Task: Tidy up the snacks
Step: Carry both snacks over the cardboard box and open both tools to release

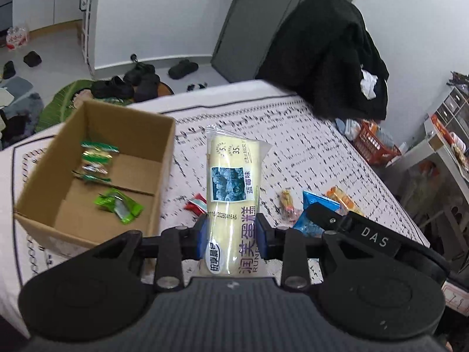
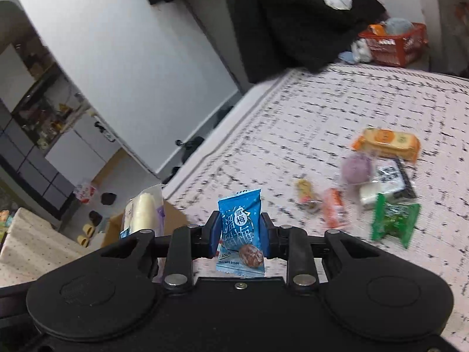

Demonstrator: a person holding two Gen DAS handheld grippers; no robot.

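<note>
Home bedroom: patterned bed cover point(image 1: 307, 146), shoes point(image 1: 137, 83) on floor, door point(image 1: 263, 14).

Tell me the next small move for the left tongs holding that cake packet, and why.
Probably swing the left tongs to the left, over the cardboard box, then let go. They are shut on the cake packet, which is held above the bedspread just right of the box. The box already holds green snack packets with bare floor beside them. The right tongs grip a blue plum packet.

glossy plastic cake wrapper point(image 1: 233, 193), matt cardboard box point(image 1: 88, 182), woven cloth cover point(image 1: 307, 152).
</note>
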